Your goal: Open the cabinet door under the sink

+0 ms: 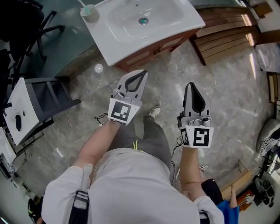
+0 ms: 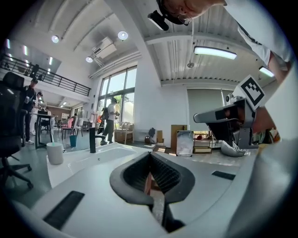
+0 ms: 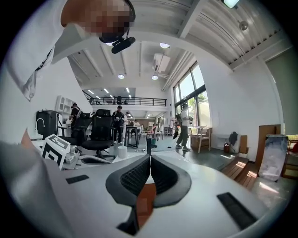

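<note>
Both claws are empty with their tips pressed together: in the left gripper view the left claw [image 2: 150, 154] has its ribbed pads meeting at the point with only an open loop behind, and the right claw [image 3: 150, 158] shows the same in its own view. From your head view, the left claw [image 1: 141, 74] points toward 1 o'clock and the right claw [image 1: 191, 86] toward 12, side by side but apart. You hold them low in front of your body with forearms bent forward, over the grey floor [image 1: 227, 96]. Neither touches anything. The cabinet [image 1: 148, 49] is at 12 o'clock from the left claw and 11 o'clock from the right, near but not within reach. Its brown wooden front sits under the white sink [image 1: 107, 41], which carries a pale cup [image 1: 89, 12] at its 10 o'clock corner. The cabinet door looks flush and closed, so I judge none of the task is done. You have yet to close in, part a claw, take the door's edge or handle, which I cannot make out, and swing it open.
</note>
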The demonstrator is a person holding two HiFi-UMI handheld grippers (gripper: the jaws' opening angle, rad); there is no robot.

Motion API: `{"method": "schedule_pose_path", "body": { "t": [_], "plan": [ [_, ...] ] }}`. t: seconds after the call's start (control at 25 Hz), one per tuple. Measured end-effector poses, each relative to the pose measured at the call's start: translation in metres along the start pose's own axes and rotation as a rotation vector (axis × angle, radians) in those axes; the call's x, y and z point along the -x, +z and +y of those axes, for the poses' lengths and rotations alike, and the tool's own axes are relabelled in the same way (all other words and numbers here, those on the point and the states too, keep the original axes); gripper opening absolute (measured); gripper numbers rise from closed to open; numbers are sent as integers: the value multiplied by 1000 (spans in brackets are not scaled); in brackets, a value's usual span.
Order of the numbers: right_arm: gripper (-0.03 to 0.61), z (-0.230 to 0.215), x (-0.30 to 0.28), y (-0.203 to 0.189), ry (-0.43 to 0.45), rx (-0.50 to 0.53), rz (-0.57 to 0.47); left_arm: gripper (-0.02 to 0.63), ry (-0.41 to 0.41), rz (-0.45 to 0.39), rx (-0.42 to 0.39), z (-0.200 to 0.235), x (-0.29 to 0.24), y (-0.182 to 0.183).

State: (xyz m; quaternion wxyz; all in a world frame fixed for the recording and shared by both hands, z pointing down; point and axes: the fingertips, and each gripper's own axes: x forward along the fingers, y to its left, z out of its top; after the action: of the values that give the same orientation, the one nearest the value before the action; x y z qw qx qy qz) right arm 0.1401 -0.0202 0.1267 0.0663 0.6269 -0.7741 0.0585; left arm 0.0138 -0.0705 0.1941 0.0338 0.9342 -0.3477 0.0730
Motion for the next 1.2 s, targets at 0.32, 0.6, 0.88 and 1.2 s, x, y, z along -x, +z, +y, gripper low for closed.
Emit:
{"method": "schedule_pose_path", "body": {
  "t": [0.32, 0.6, 0.88, 1.2],
  "plan": [
    [31, -18, -54, -107, 46, 16, 22, 18, 48, 26, 6, 15, -66, -111],
    [31, -30, -95, -210, 88, 47, -1, 20, 66, 44, -24, 12, -111, -216],
    [31, -45, -129, -291, 121, 61, -28, 58, 93, 54, -46, 11, -153, -299],
    [31, -59, -170, -363, 149, 67, -31, 72, 138, 66, -29, 33, -198, -378]
  ]
}}
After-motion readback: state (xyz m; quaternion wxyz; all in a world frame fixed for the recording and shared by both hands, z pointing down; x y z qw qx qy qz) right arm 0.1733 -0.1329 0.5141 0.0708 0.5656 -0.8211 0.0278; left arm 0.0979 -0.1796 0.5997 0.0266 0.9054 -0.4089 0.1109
